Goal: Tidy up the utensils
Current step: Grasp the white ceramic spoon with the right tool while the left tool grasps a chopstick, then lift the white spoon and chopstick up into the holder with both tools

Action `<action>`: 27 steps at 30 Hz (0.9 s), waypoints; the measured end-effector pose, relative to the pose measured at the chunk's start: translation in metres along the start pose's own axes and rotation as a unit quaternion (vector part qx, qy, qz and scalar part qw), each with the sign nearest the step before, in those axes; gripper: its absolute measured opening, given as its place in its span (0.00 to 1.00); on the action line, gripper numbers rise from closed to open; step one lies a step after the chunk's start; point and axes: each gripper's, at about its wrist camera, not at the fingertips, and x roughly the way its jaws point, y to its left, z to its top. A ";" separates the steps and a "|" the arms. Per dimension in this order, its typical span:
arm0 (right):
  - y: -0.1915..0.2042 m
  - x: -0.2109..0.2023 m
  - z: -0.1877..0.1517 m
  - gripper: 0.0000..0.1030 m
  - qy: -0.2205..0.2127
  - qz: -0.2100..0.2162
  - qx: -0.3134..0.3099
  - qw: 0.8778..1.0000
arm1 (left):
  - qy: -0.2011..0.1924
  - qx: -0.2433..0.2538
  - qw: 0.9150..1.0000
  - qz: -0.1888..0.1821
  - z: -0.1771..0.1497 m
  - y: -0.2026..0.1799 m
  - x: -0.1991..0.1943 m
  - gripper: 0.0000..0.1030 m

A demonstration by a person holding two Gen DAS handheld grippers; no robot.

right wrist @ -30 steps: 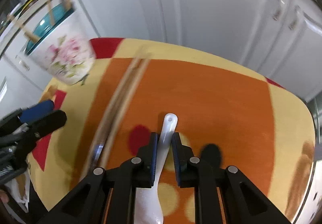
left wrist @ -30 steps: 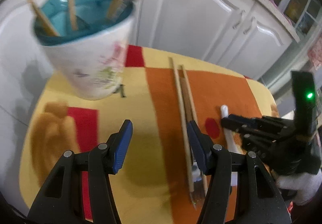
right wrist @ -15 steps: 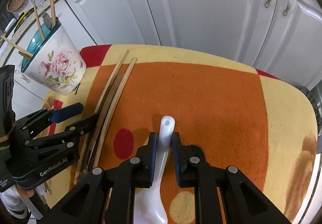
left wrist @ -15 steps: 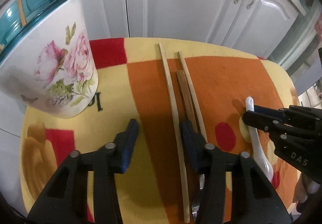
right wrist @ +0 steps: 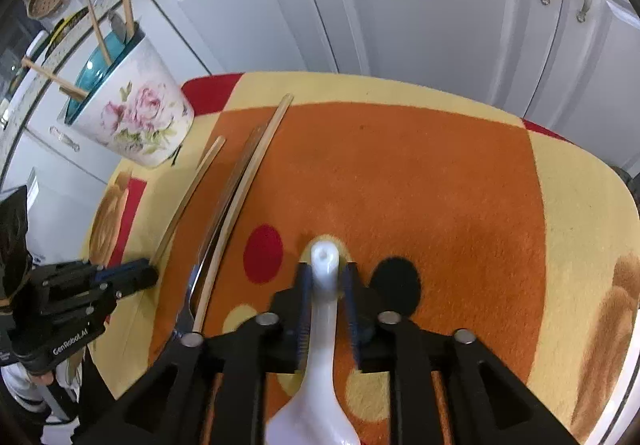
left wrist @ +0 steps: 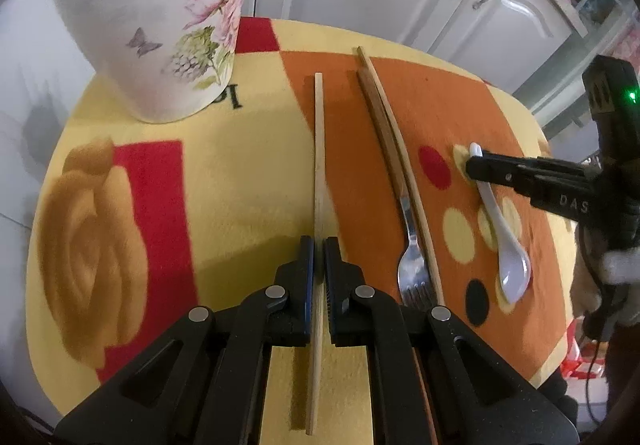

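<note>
Left claw (left wrist: 319,245): jaws closing, both pads against a pale wooden chopstick (left wrist: 318,149) that runs toward 12 o'clock on the patterned mat (left wrist: 240,173). Right claw (right wrist: 328,277): jaws opening, white spoon (right wrist: 324,309) handle between them, a gap visible at each pad. Fork (left wrist: 412,257) and 2 more sticks lie at 2 o'clock of the left claw. Flowered pot (left wrist: 160,29) stands at 11 o'clock.

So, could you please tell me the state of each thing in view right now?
Left claw: closing around one chopstick.
Right claw: opening, spoon handle between its jaws.
Fork: lying flat on the mat.
Second chopstick: lying beside the fork.
Flowered pot: upright, utensils inside.
Cupboard doors: shut.
</note>
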 end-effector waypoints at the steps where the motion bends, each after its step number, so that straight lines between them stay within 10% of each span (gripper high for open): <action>1: 0.001 0.001 0.001 0.21 -0.001 0.001 0.001 1.000 | -0.003 -0.001 1.000 0.004 0.003 -0.002 0.001 0.14; 9: 0.003 0.005 0.006 0.13 -0.013 -0.007 -0.012 1.000 | -0.029 0.002 0.999 0.035 0.052 -0.016 0.026 0.28; 13: 0.005 -0.010 0.006 0.12 -0.032 0.004 -0.012 0.999 | -0.028 0.008 0.999 0.027 0.059 -0.012 0.029 0.04; 27: 0.042 -0.083 0.012 0.12 -0.121 0.029 -0.045 0.991 | -0.149 -0.029 0.986 -0.071 0.020 0.020 -0.109 0.04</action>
